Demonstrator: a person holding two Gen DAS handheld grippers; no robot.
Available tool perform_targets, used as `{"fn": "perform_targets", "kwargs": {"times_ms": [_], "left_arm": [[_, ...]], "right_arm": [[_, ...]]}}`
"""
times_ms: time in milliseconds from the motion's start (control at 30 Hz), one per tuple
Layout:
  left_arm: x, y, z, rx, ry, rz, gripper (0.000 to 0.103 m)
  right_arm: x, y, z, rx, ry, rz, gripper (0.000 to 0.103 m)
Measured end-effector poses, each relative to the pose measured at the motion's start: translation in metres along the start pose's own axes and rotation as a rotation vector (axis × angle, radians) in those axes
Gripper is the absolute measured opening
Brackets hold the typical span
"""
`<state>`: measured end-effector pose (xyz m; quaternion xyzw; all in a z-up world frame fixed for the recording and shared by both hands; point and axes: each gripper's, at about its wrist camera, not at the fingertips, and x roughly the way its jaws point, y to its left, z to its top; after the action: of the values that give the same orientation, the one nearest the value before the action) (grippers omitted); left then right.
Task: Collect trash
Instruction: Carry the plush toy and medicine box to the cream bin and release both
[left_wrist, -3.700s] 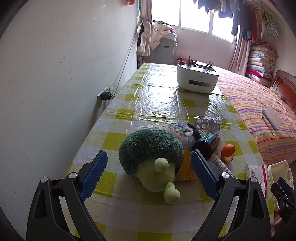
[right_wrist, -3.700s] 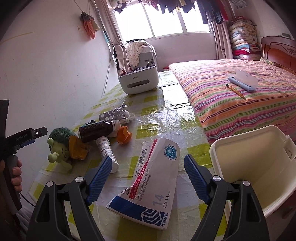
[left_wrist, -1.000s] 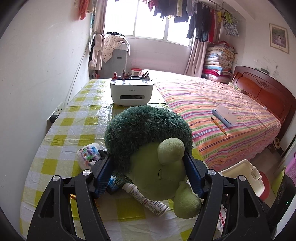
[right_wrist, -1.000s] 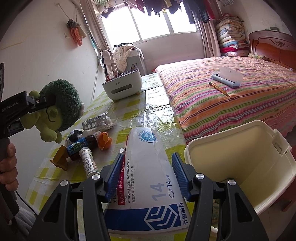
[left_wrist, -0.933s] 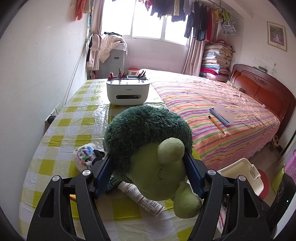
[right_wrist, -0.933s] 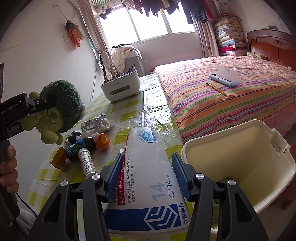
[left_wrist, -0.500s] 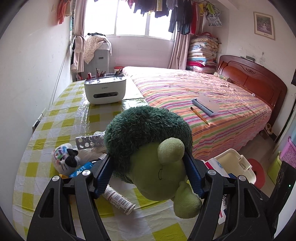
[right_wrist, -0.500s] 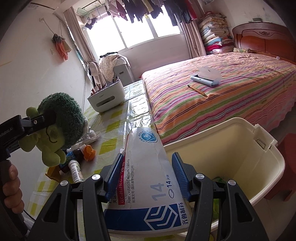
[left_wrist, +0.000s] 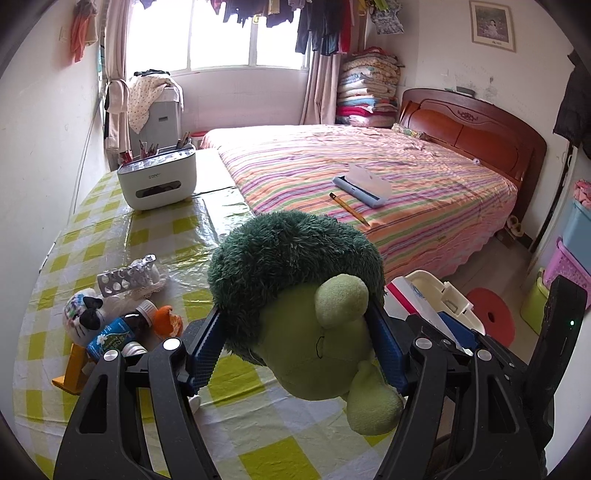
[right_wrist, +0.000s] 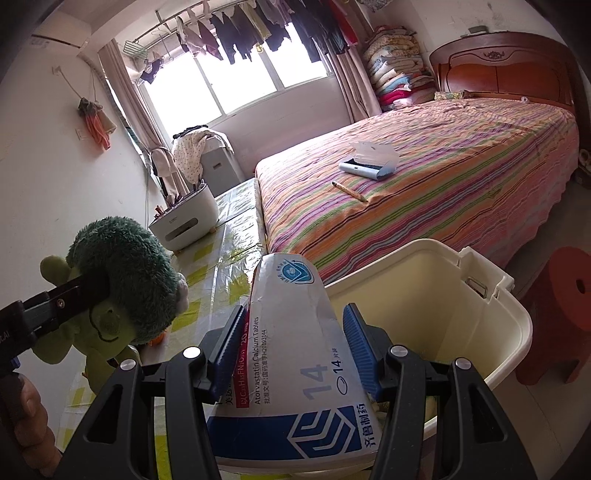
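Observation:
My left gripper (left_wrist: 299, 347) is shut on a green plush broccoli toy (left_wrist: 295, 280), held above the chequered table (left_wrist: 122, 236). The same toy (right_wrist: 122, 280) shows at the left of the right wrist view, clamped in the left gripper's black arm. My right gripper (right_wrist: 291, 350) is shut on a flattened white, blue and red medicine box (right_wrist: 291, 354), held over the near rim of the cream bin (right_wrist: 461, 332). The bin (left_wrist: 439, 291) and the box (left_wrist: 417, 299) peek out behind the toy in the left wrist view.
On the table lie a blister pack (left_wrist: 125, 275), a dark bottle (left_wrist: 118, 328), orange peel (left_wrist: 168, 321), a small black-and-white plush (left_wrist: 81, 310) and a white desk organiser (left_wrist: 157, 177). A striped bed (left_wrist: 369, 177) borders the table. A red stool (right_wrist: 565, 310) stands beyond the bin.
Both grippers have swung right, away from the table's litter and toward the bin. The box now hangs over the bin's rim, and the toy has come closer to the bin.

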<state>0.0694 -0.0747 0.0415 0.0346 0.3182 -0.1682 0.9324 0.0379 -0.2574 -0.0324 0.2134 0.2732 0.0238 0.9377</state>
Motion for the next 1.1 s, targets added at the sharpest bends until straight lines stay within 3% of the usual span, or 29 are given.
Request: {"fn": "perform_targets", "kwargs": {"times_ms": [600,1100], "left_arm": [[0.020,-0.056,-0.015,0.096,0.028,-0.101,0.070],[0.039,-0.082,-0.029,0.161,0.072,-0.153,0.078]], "right_arm": [[-0.020,-0.053,0.012,0.114,-0.084,-0.144,0.053],[-0.022,-0.075,0.012,0.176,-0.074,-0.198,0.053]]}}
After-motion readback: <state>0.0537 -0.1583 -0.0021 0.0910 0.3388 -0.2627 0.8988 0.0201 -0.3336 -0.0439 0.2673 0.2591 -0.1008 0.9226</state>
